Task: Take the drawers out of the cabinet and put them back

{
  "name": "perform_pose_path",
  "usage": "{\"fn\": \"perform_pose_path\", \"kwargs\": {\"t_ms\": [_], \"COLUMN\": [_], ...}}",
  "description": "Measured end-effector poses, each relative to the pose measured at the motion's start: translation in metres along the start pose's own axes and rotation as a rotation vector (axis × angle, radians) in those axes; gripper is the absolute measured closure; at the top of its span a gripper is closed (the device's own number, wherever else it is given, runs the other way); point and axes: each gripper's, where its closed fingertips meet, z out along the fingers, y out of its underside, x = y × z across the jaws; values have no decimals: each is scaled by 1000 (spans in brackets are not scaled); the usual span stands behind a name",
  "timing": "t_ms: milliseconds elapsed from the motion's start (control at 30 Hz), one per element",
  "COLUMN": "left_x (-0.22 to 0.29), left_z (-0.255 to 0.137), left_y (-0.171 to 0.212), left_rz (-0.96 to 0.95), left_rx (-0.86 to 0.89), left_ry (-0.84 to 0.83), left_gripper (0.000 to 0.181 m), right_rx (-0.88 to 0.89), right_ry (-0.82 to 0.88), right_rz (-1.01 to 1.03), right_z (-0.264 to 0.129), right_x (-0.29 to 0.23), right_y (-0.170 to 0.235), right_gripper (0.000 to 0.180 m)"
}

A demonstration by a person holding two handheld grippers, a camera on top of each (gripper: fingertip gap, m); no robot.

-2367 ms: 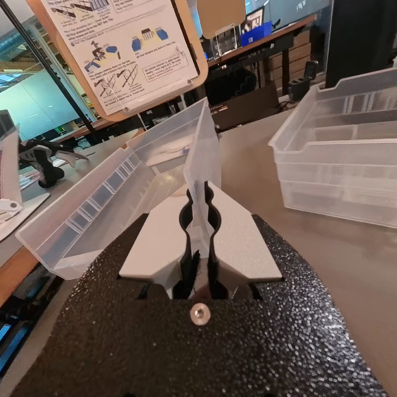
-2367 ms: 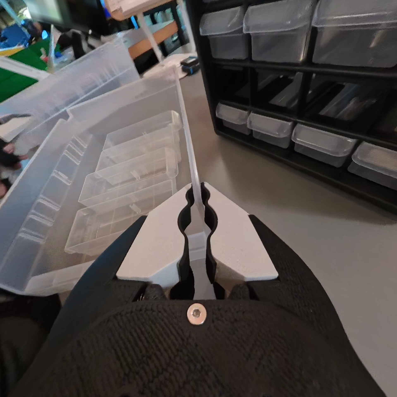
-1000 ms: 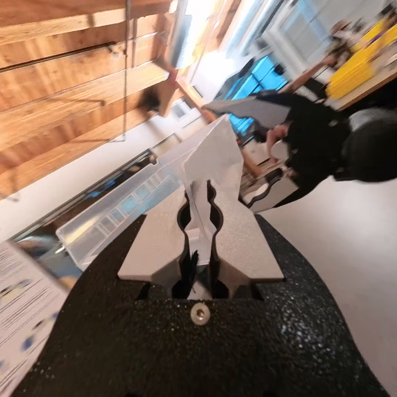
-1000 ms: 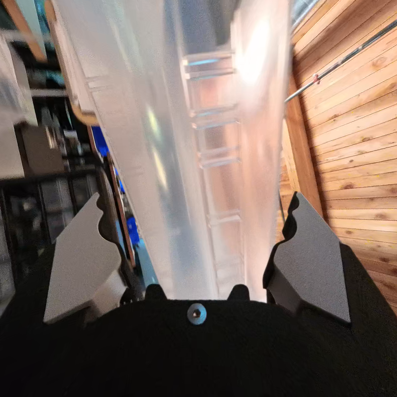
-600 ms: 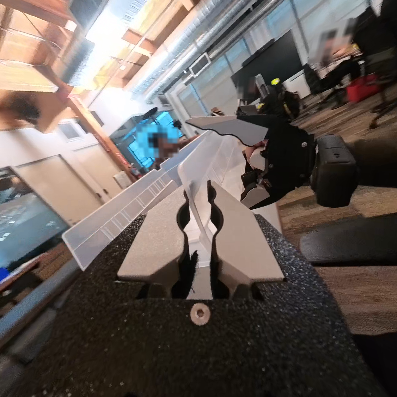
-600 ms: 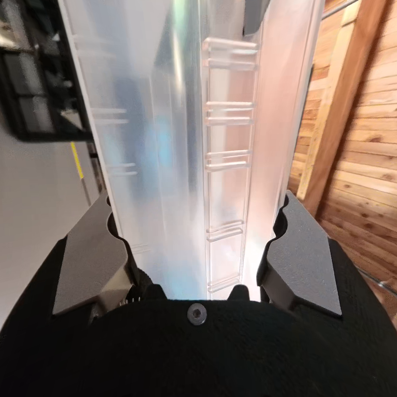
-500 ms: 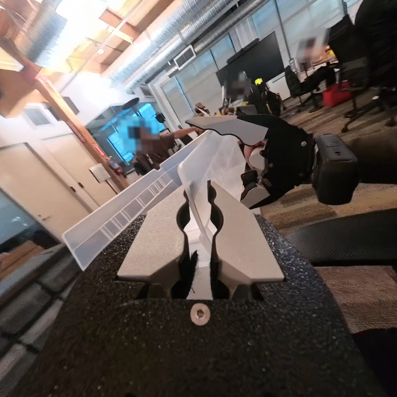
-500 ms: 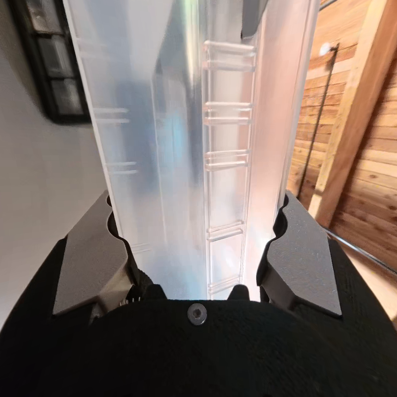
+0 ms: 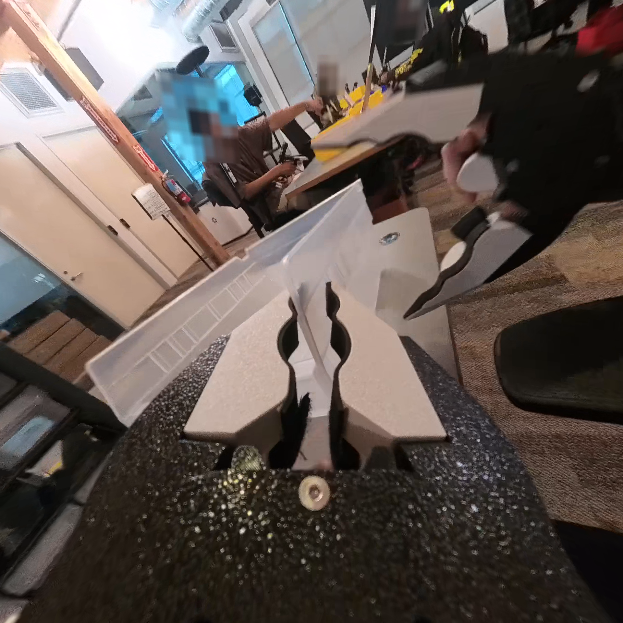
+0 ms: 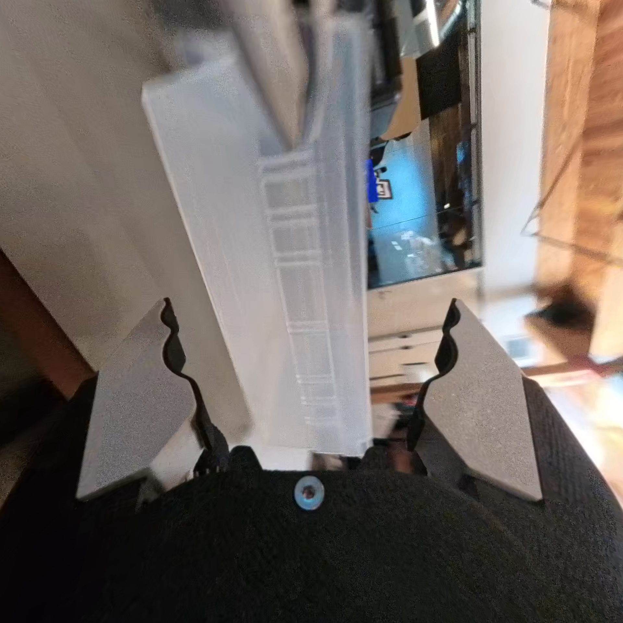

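A clear plastic drawer [image 9: 209, 323] is held up in the air, tilted. My left gripper [image 9: 310, 296] is shut on one thin end wall of it. In the right wrist view the same drawer [image 10: 303, 269] runs lengthwise away between the jaws, blurred. My right gripper [image 10: 309, 303] is open wide, with a gap between each finger and the drawer's sides. In the left wrist view the right gripper's fingers [image 9: 448, 283] show at the upper right, spread apart at the drawer's far end.
A black cabinet frame [image 9: 37, 414] shows at the lower left. A person [image 9: 249, 158] sits at a table in the background. A black chair seat [image 9: 559, 364] is at the right. A grey surface [image 10: 67, 168] fills the left of the right wrist view.
The right gripper's fingers stood against the drawer's sides; now they are wider and clear of it. The left gripper still holds the drawer, and both views have swung.
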Motion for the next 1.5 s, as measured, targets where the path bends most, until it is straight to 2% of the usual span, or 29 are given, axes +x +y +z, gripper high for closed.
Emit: {"fn": "perform_pose_path", "kwargs": {"t_ms": [100, 200, 267, 333, 367, 433, 533, 633, 733, 800, 900, 1033, 1100, 1233, 1300, 1367, 1500], "left_x": [7, 13, 17, 16, 13, 5, -20, -50, -99, -131, -162, -161, -158, -140, -128, -120, -121], "left_z": [18, 33, 39, 36, 32, 18, -21, -85, -160, -206, -275, -368, -404, -430, -426, -422, -421], "left_y": [21, 37, 41, 36, 29, 18, -6, -27, -28, -9, 37, 94, 108, 132, 140, 149, 160], "left_rz": [-119, -219, -217, -194, -197, -245, -311, -283, -160, -154, -303, -539, -614, -803, -846, -877, -931], "left_rx": [-43, -83, -90, -42, -10, 17, 62, 57, -5, -109, -292, -520, -556, -571, -575, -591, -558], "left_ry": [29, 48, 64, 49, 41, 48, 33, 3, -168, -301, -499, -747, -851, -879, -843, -809, -807], "left_gripper": [176, 180, 180, 176, 168, 135, 106, 99, 98, 96, 94, 90, 86, 73, 70, 69, 76], "right_rx": [90, 85, 77, 168, 168, 89, -43, -102, -215, -272, -341, -432, -458, -492, -512, -514, -507], "right_ry": [-6, 18, 54, 70, 107, 198, 286, 233, 243, 260, 271, 360, 381, 377, 390, 370, 355], "right_rz": [429, 750, 941, 1198, 1300, 1399, 1423, 1295, 1109, 1079, 1171, 1156, 1186, 1219, 1228, 1279, 1318], "right_z": [-10, -12, -10, -10, -9, -4, 6, 27, 39, 43, 39, 17, 10, 5, 6, 15, 35], "right_x": [13, 26, 34, 43, 46, 43, 27, 6, 0, -4, -14, -9, -8, -7, -5, -8, -3], "right_y": [-4, 3, 7, -3, -1, 7, 3, -26, -23, -9, 14, 42, 59, 88, 101, 107, 113], "right_gripper": [41, 53, 56, 56, 55, 44, 26, 21, 20, 26, 32, 47, 53, 102, 115, 120, 133]}}
